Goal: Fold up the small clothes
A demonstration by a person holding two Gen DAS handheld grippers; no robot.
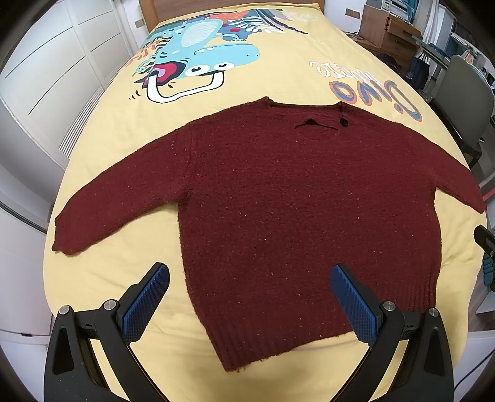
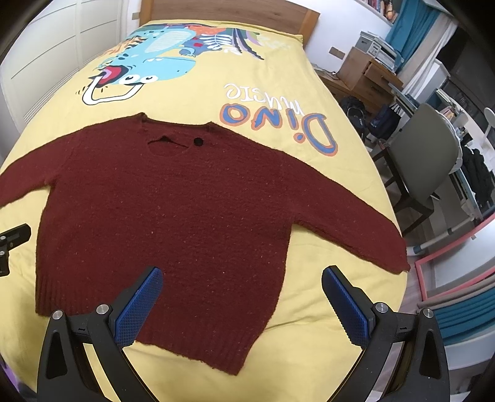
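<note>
A dark red knitted sweater [image 1: 278,201] [image 2: 173,210] lies flat on the yellow bedspread, both sleeves spread out, neckline toward the headboard, ribbed hem toward me. A small black button sits by its collar. My left gripper [image 1: 249,275] hovers open above the hem's left part, blue pads wide apart and empty. Over the hem's right part my right gripper [image 2: 241,278] is open too, holding nothing. Each gripper shows at the edge of the other's view: the right one [image 1: 485,244], the left one [image 2: 12,244].
The yellow bedspread [image 1: 278,71] carries a dinosaur print and "Dino" lettering. A wooden headboard [image 2: 235,12] stands at the far end. White wardrobe doors [image 1: 46,77] run along the left. A grey chair [image 2: 423,160], wooden drawers and bags stand to the right of the bed.
</note>
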